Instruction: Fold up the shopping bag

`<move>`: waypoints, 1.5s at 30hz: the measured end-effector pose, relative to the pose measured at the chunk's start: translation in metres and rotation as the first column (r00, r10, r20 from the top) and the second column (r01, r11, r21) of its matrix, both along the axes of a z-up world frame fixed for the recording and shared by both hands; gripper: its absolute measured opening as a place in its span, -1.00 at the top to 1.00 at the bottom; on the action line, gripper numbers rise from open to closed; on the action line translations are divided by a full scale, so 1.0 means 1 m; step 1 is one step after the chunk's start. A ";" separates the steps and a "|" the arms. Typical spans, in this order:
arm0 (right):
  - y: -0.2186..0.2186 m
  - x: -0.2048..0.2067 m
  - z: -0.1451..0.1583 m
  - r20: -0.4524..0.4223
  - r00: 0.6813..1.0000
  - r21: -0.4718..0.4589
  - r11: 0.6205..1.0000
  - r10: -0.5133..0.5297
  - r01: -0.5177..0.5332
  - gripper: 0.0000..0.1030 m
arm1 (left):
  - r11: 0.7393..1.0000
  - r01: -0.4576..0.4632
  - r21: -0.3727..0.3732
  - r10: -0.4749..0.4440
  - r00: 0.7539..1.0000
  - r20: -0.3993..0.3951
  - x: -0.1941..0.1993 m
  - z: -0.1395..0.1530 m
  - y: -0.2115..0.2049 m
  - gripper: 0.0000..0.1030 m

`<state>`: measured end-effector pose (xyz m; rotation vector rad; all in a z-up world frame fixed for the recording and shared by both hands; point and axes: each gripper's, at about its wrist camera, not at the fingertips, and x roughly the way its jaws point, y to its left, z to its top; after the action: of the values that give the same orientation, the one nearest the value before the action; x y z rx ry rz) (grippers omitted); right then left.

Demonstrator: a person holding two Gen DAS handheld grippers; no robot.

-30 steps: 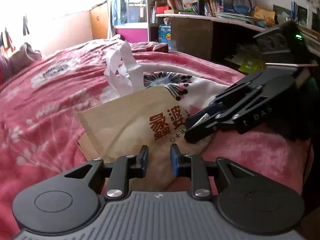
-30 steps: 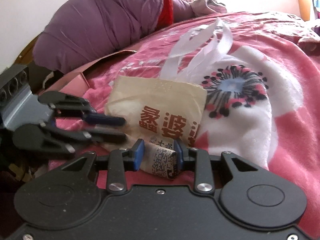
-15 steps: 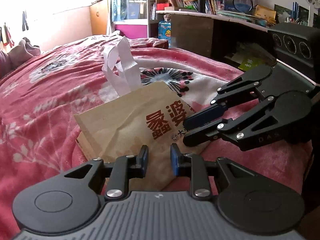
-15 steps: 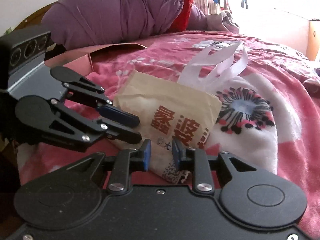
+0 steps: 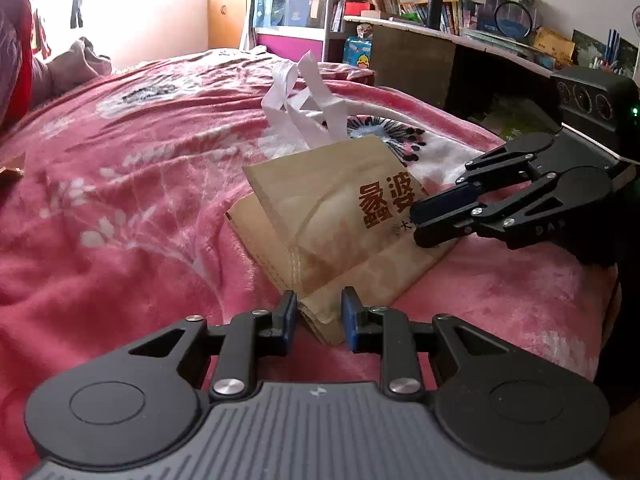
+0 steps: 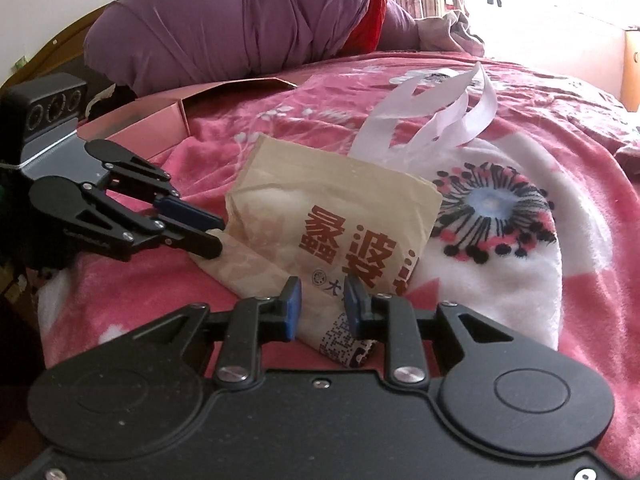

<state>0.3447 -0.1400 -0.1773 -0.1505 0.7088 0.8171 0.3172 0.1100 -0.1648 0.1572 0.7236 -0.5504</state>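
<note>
A beige shopping bag [image 5: 340,216] with red characters lies folded on the bed, its upper flap propped up at a slant. Its white handles [image 5: 304,100] stick up behind it. My left gripper [image 5: 319,314] is shut on the near corner of the folded layers. In the right wrist view the same bag [image 6: 328,216] and handles [image 6: 440,112] show, with my right gripper [image 6: 322,300] shut on the bag's printed end. The left gripper [image 6: 216,234] bites the bag's left corner there. The right gripper [image 5: 416,226] holds the bag's right edge in the left wrist view.
A pink flowered blanket [image 5: 120,180] covers the bed. A purple quilt [image 6: 240,20] and a pink cardboard box [image 6: 160,116] sit by the headboard. A dark desk [image 5: 420,52] with books stands past the bed's far side, and the bed's edge drops off just behind the right gripper.
The right jaws narrowed onto the bag's printed end. The left gripper shifted sideways away from the right one, and the bag now stretches between them with its flap raised.
</note>
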 end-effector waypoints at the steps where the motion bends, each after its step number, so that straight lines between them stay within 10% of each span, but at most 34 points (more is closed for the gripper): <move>1: -0.001 0.000 0.000 -0.001 1.000 0.004 1.000 -0.002 0.002 0.55 | 0.999 0.001 0.036 -0.003 0.999 0.035 -0.006 0.005 -0.003 0.52; 7: -0.005 0.000 -0.001 -0.010 1.000 0.032 0.999 -0.010 0.010 0.54 | 0.994 0.088 0.058 -0.097 0.980 0.173 -0.014 0.011 -0.027 0.52; 14: -0.008 -0.010 0.005 0.048 0.999 0.026 1.000 -0.010 0.009 0.55 | 0.995 0.102 0.005 -0.102 0.994 0.032 0.014 -0.006 -0.026 0.53; 36: -0.011 -0.023 0.007 0.097 0.995 -0.019 1.000 0.010 -0.008 0.90 | 0.992 0.125 -0.015 -0.124 0.992 0.016 0.012 -0.009 -0.023 0.54; 45: -0.024 0.010 -0.004 -0.072 0.997 0.066 0.998 0.007 -0.002 0.93 | 0.988 0.150 -0.033 -0.151 0.989 -0.013 0.019 -0.011 -0.018 0.53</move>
<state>0.3546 -0.1636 -0.1810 -0.0634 0.7483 0.8525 0.3363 0.0915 -0.1756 0.1784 0.7212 -0.7076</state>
